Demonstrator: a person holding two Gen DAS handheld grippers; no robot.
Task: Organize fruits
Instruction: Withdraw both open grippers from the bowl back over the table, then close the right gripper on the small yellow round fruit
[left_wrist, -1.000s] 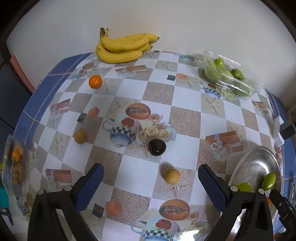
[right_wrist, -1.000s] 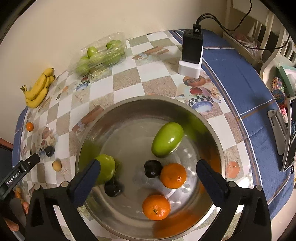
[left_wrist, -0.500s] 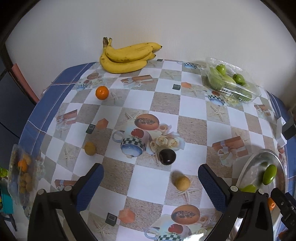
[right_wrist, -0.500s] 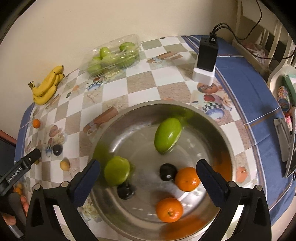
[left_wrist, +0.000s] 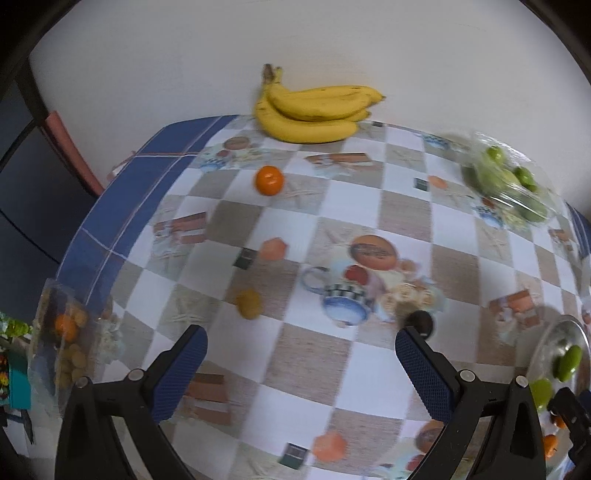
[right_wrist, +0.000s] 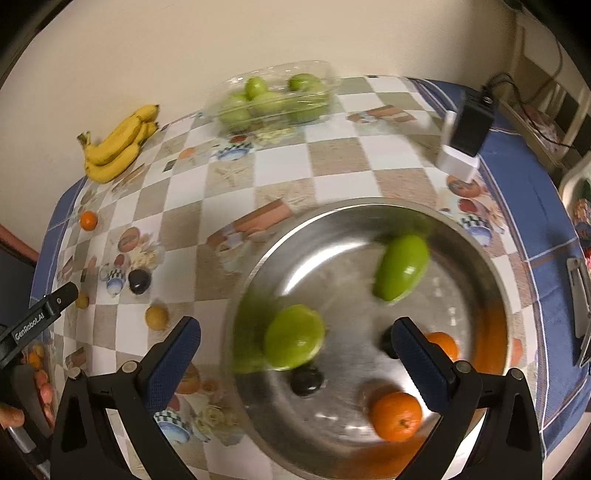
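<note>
My right gripper (right_wrist: 296, 325) hangs open and empty over a steel bowl (right_wrist: 369, 206). In the bowl lie a long green fruit (right_wrist: 400, 267), a round green fruit (right_wrist: 295, 336), two oranges (right_wrist: 397, 415) and dark plums (right_wrist: 306, 380). My left gripper (left_wrist: 299, 336) is open and empty above the checked tablecloth. Ahead of it lie a small yellow fruit (left_wrist: 248, 303), an orange (left_wrist: 269, 180) and a dark plum (left_wrist: 419, 323) just past the right fingertip. Bananas (left_wrist: 317, 110) rest by the wall. A second yellow fruit (right_wrist: 157, 317) sits left of the bowl.
A clear pack of green fruit (right_wrist: 273, 99) stands at the back by the wall. A black charger on a white block (right_wrist: 465, 136) stands behind the bowl on the right. A bag of small fruit (left_wrist: 66, 343) lies at the table's left edge. A hand (right_wrist: 11, 417) holds the left gripper.
Both views have swung to the left, so the table slid right in each frame. One yellow fruit has dropped out of the left wrist view. Both grippers stay open.
</note>
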